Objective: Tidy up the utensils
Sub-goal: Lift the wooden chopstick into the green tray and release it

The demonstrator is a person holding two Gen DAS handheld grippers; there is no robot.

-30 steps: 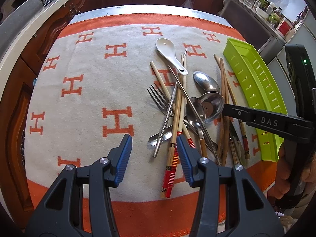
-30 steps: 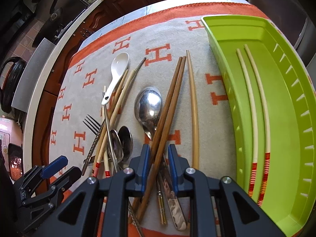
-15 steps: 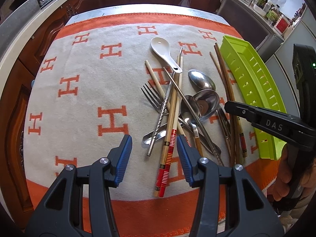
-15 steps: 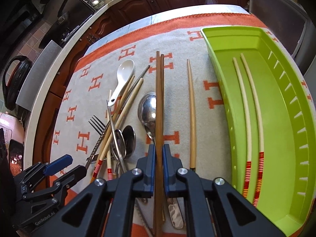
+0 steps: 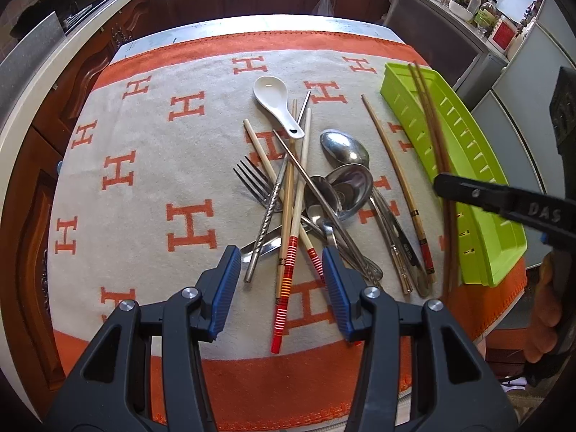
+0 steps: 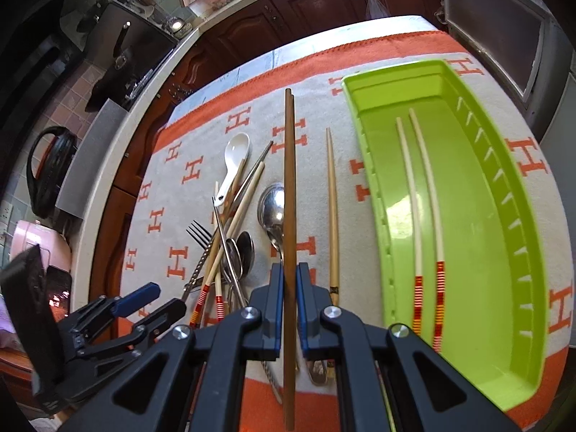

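Pinching slim dark wooden chopsticks (image 6: 289, 194), right gripper (image 6: 289, 288), slotted green plastic tray (image 6: 511, 288)

Table under a grey cloth (image 5: 144, 187) w/ orange border & H marks. On it – green tray (image 6: 468, 378) at right edge, lone tan chopstick (image 6: 333, 208) beside it, then a tangled utensil pile (image 5: 309, 201) – white spoon (image 5: 275, 97) at far end.

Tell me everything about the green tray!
The green tray is long, shallow, bright lime plastic with pale slots along its side walls. It lies flat on the orange-and-cream cloth, right of the utensil pile. Inside lie two pale chopsticks with red-striped ends, side by side. No gripper touches it.
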